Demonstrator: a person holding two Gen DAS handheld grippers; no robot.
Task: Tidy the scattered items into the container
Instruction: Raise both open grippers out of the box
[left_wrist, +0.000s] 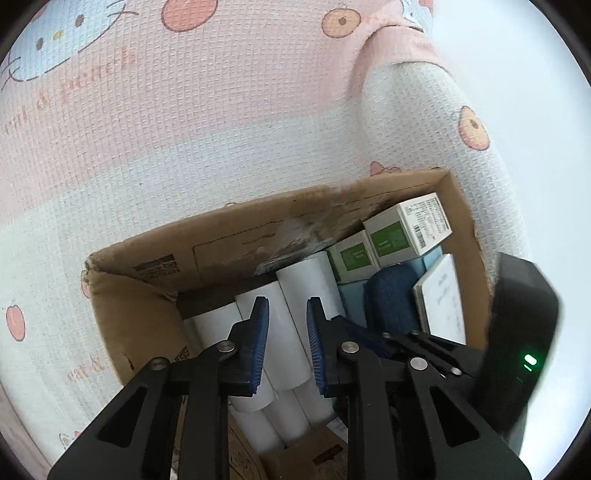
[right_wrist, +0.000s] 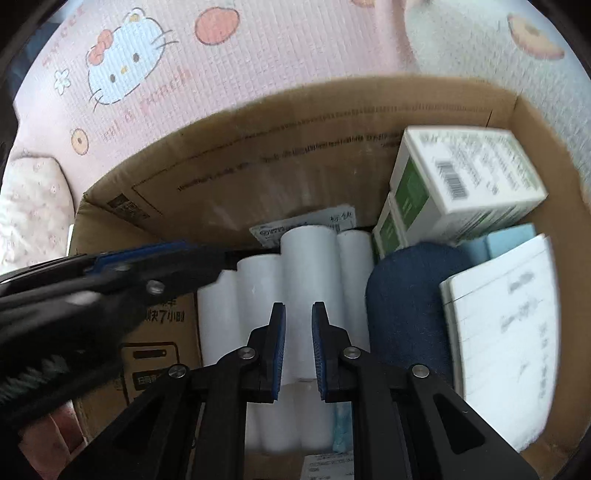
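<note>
Left wrist view: cardboard box (left_wrist: 458, 206) packed with white rolls (left_wrist: 295, 295) at 6 o'clock, boxes toward 2; left gripper (left_wrist: 286, 314) slightly spread, empty; right gripper (right_wrist: 298, 314) pressed together; nothing scattered in sight

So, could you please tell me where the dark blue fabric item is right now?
In both wrist views the dark blue fabric item lies inside the cardboard box, right of the white rolls and left of the white notepad.

Both the left gripper (left_wrist: 286, 343) and the right gripper (right_wrist: 298, 350) have black angular linkage arms with silver round pivot screws and blue ribbed pads (left_wrist: 258, 343).
</note>
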